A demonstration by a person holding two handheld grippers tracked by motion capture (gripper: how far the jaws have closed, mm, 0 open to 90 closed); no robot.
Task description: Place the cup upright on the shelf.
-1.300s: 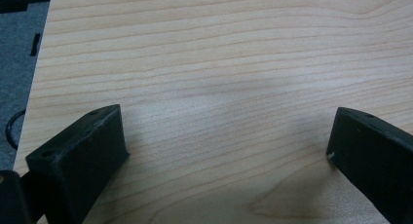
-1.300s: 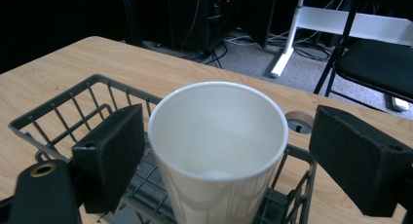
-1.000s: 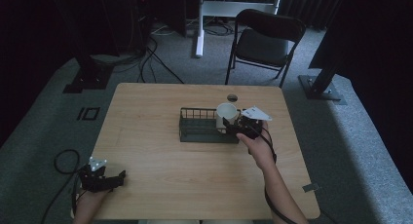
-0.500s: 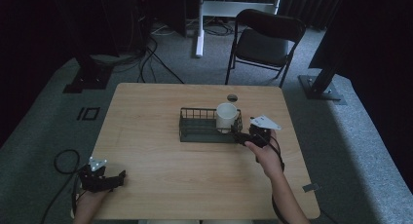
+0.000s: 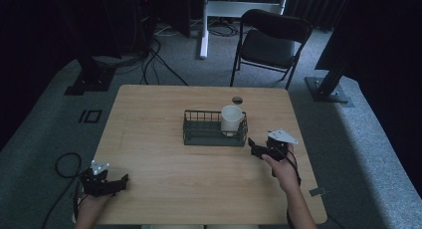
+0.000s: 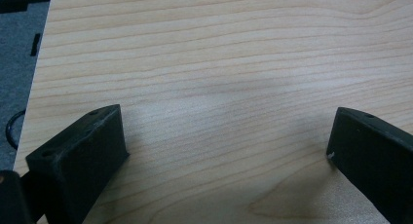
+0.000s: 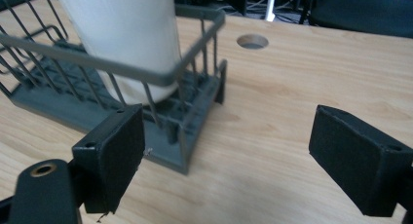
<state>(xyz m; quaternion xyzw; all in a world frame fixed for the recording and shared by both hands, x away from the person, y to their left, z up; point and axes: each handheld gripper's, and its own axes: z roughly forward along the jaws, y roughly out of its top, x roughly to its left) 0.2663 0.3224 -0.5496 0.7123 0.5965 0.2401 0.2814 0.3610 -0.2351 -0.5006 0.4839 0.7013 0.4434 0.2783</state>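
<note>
1. At about seven o'clock on the wooden table (image 5: 164, 139), close to the near-left corner in the high view, the left gripper (image 5: 118, 181) lies low over the bare wood, held by a hand (image 5: 89, 204) that comes in from the bottom edge. Its cable (image 5: 62, 164) loops over the grey carpet off the table's left edge.
2. Along that gripper's own view, the two black jaws stand spread wide apart, with nothing but plain wood grain between them.
3. Near the table's centre, a touch toward twelve o'clock, sits a dark wire basket (image 5: 199, 134). A white cup (image 5: 231, 119) stands upright inside it, at its right end, at about three o'clock within the basket.
4. Just past the basket toward one o'clock, a small round hole (image 5: 237, 99) opens in the tabletop.
5. At about four o'clock from the basket, just beside its near-right corner but apart from it, the right gripper (image 5: 254, 147) points left toward the basket, held by the right hand (image 5: 283, 169); a grey three-cornered plate rides on top.
6. Looking along the right gripper's view, its jaws are spread wide and hold nothing; the basket's corner (image 7: 190, 136) and the cup (image 7: 126, 34) lie beyond the left jaw.
7. Beyond the table at one o'clock stands a black folding chair (image 5: 271, 42).
</note>
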